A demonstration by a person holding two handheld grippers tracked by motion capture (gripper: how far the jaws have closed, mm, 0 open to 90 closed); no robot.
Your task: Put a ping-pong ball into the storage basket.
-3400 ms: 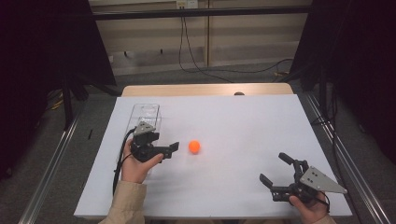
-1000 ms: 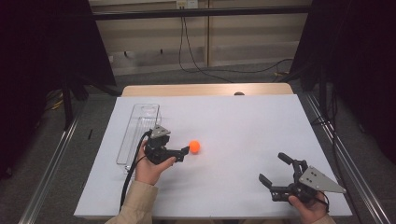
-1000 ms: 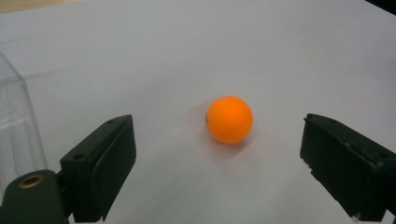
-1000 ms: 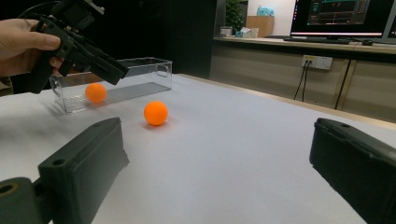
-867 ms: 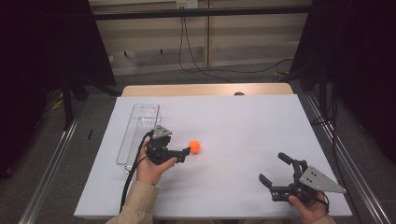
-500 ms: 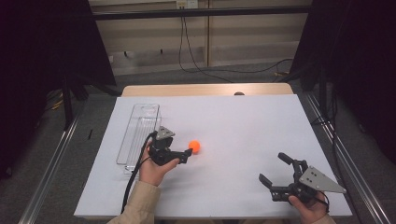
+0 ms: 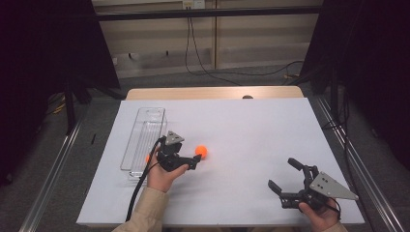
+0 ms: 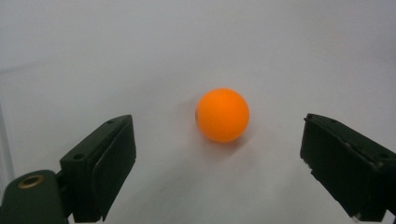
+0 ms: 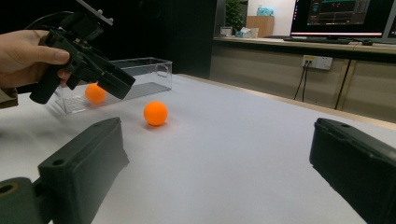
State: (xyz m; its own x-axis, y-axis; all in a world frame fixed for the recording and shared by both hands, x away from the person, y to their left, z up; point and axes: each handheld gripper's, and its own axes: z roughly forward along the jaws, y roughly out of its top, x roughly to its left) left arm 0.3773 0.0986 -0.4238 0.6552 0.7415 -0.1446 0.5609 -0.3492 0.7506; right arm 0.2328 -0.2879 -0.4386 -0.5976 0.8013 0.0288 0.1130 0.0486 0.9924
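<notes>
An orange ball (image 7: 201, 152) (image 8: 222, 115) lies on the white table (image 7: 251, 130). My left gripper (image 7: 195, 158) is open right beside it, the ball lying just ahead of the wide gap between its pads (image 8: 111, 164), untouched. A clear plastic box (image 7: 145, 133) (image 9: 140, 70) stands to the left, with a second orange ball (image 7: 147, 158) (image 9: 95, 93) at its near end. Low over the near right of the table, my right gripper (image 7: 285, 175) (image 9: 217, 128) is open and holds nothing. Its view shows the left gripper (image 9: 114, 79) and the loose ball (image 9: 155, 113) farther off.
The left gripper's black cable (image 7: 138, 193) trails down toward the table's near edge. A wooden strip (image 7: 212, 93) borders the far edge, and metal rails (image 7: 53, 179) run along both sides. White tabletop lies between the two grippers.
My left gripper has come away from the near end of the clear box and moved right to the loose ball, creeping a little closer over the last second. The right gripper has stayed put.
</notes>
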